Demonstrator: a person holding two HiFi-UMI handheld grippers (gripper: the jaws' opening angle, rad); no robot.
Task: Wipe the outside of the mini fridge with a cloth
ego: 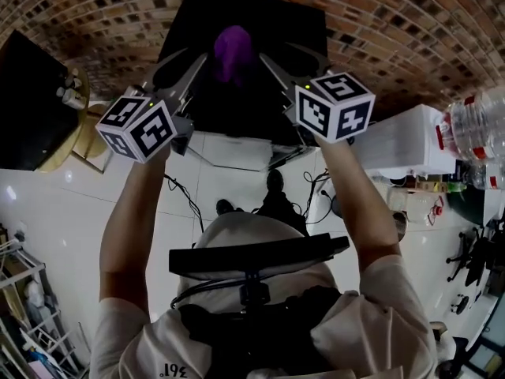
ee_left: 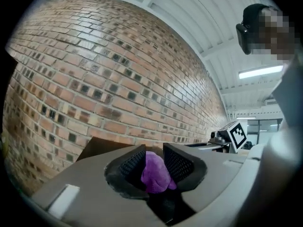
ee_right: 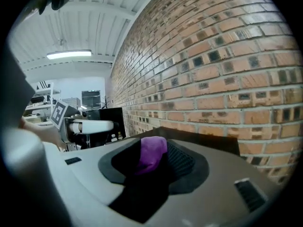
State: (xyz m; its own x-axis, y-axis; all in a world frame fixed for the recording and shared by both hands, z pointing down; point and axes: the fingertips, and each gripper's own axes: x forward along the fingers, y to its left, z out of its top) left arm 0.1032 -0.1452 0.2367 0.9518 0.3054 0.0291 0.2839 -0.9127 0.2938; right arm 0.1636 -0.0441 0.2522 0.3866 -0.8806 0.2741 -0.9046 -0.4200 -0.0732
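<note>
Arms stretched forward; left claw (ee_left: 152, 156), right claw (ee_right: 155, 149) both pinch purple cloth (ego: 233, 50) over mini fridge (ego: 237, 113).

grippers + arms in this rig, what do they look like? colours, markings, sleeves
Left gripper and right gripper: grey moulded shells, black jaws with cross-hatched pads. Each carries a white cube printed with black square markers, the left one, the right one. Forearms are bare below the short sleeves of a white T-shirt. No cables visible on either gripper.

Crumpled purple cloth (ego: 233, 52), black mini fridge (ego: 245, 113)
</note>
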